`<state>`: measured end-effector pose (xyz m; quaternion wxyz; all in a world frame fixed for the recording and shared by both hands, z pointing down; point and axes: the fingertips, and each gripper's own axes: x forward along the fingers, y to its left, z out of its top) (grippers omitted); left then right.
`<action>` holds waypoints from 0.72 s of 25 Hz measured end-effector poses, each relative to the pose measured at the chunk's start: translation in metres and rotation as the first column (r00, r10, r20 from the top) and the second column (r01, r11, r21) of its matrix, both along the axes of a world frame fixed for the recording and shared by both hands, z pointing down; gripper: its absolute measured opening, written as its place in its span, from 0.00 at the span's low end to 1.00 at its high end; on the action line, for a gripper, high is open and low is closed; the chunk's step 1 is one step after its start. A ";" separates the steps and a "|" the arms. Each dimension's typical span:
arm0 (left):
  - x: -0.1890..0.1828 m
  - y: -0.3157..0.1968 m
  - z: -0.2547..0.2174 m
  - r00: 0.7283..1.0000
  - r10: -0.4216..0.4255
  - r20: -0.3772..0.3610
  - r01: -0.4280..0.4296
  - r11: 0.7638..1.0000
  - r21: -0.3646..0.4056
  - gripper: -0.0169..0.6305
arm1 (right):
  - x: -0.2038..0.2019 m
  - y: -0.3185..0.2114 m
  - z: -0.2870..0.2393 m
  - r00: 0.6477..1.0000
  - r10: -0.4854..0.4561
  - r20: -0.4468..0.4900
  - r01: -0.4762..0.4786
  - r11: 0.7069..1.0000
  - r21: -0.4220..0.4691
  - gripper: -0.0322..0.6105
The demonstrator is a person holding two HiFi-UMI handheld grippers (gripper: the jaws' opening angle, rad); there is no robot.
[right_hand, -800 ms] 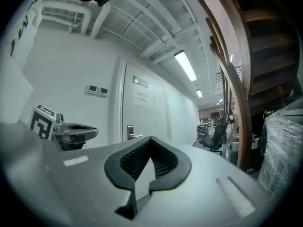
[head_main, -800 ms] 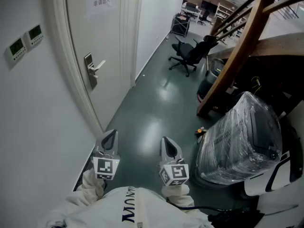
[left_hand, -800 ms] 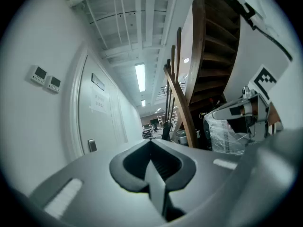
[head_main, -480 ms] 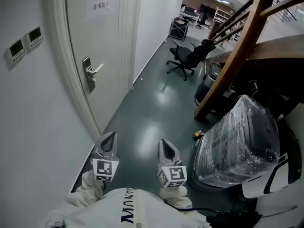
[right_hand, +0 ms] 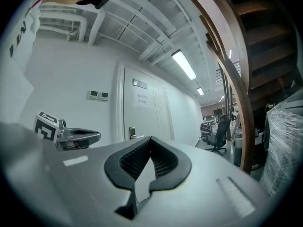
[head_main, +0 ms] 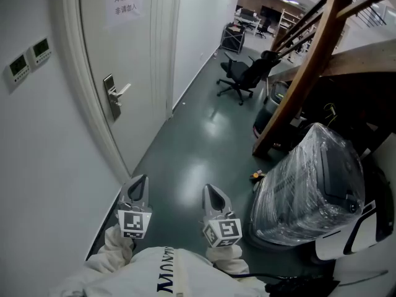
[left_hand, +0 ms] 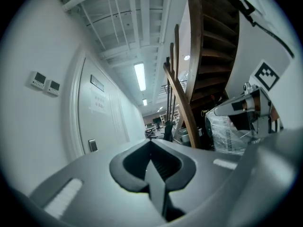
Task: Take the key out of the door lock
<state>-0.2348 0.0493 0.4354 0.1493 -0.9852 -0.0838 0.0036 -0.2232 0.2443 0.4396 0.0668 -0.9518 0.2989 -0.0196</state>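
The key itself cannot be made out. The door lock is a small metal plate with a lever handle, set near the frame-side edge of the door. Any key in it is too small to see in the head view and no clearer in either gripper view. So where it sits against the handle, and how it is turned, cannot be told from here.

Both tools are well apart from the lock, held low by the person's body over the floor. The left gripper has its fingers pressed together with nothing between them. The right gripper is the same, fingers together and empty.

The risks, as I judge them:
- **Closed approach:** reaching in with the fingers together would only bump the key or the handle, so they must part first.
- **Jammed key:** a key pulled while turned off its release position would jam, and a skewed pull could bend it.
- **Slipping:** a thin key head may slip from the pads and drop to the floor.
- **Crowding:** the lever may crowd the approach.

The notice on the door is too small to read.
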 end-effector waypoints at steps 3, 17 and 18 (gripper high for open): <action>-0.007 0.004 0.011 1.000 -0.024 0.008 0.024 1.000 0.001 0.03 | -0.002 0.009 0.012 1.000 -0.011 0.018 0.011 1.000 -0.003 0.04; 0.020 0.002 0.039 0.998 -0.042 0.056 0.043 0.999 -0.009 0.03 | 0.027 -0.004 0.041 0.994 -0.066 0.087 0.068 0.997 -0.021 0.04; 0.028 -0.001 0.041 0.997 -0.040 0.060 0.041 0.999 -0.013 0.03 | 0.034 -0.006 0.042 0.994 -0.064 0.089 0.067 0.997 -0.024 0.04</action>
